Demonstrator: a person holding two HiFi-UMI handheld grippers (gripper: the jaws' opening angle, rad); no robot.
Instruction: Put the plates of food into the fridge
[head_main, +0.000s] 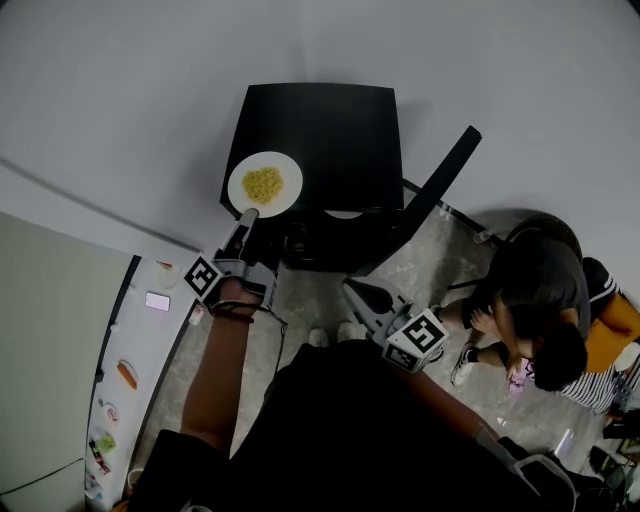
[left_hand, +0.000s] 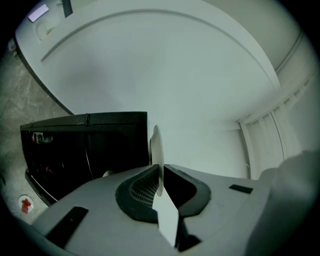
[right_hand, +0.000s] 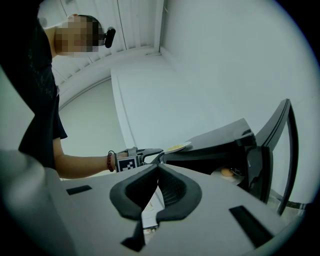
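Observation:
A white plate of yellow food rests on the front left corner of a black box-shaped appliance. My left gripper is shut on the plate's near rim. In the left gripper view the plate shows edge-on, pinched between the pads of that gripper. My right gripper hangs lower, in front of the appliance, shut with nothing in it. Its own view shows the right gripper with its jaws together and, beyond it, the left gripper on the plate.
The appliance's door stands open to the right, with another plate inside. A white fridge door shelf holding several items lies at the lower left. A person crouches on the floor at the right.

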